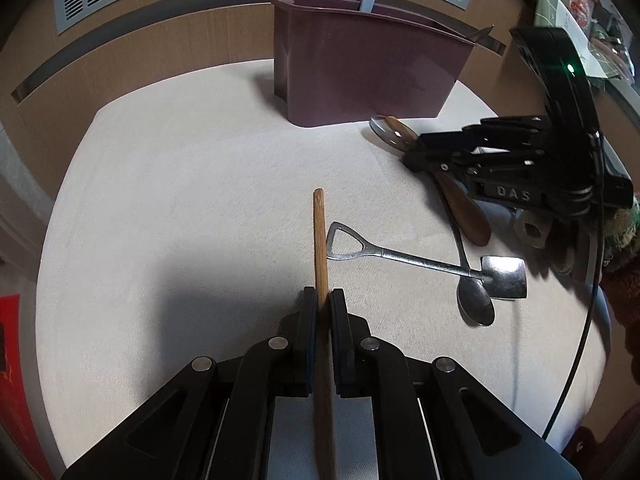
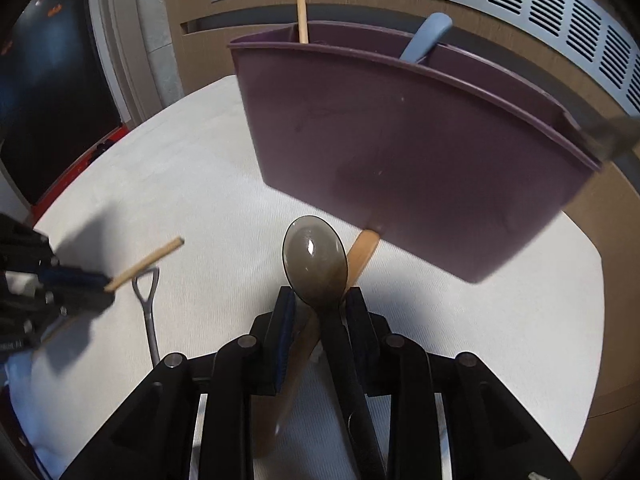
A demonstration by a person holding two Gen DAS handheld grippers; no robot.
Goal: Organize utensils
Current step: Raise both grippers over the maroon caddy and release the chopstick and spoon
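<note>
Two spoon handles, dark metal spoon [image 2: 314,258] and brown wooden spoon [image 2: 362,254], lie lengthwise between right gripper [image 2: 320,312] fingers, open, ungripped. Left gripper [image 1: 322,306] fingers clamp wooden chopstick [image 1: 319,240], pointing toward purple plastic utensil holder [image 1: 360,76] across table [image 1: 180,200].

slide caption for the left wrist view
Left gripper clamps a wooden chopstick above the table, facing the purple utensil holder.

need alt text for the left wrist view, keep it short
The left gripper is shut on a wooden chopstick above a white tabletop. To its right lie a shovel-shaped metal spoon and a plain metal spoon, with the right gripper over more spoons. Behind stands a purple utensil holder that already holds a few utensils.
</note>
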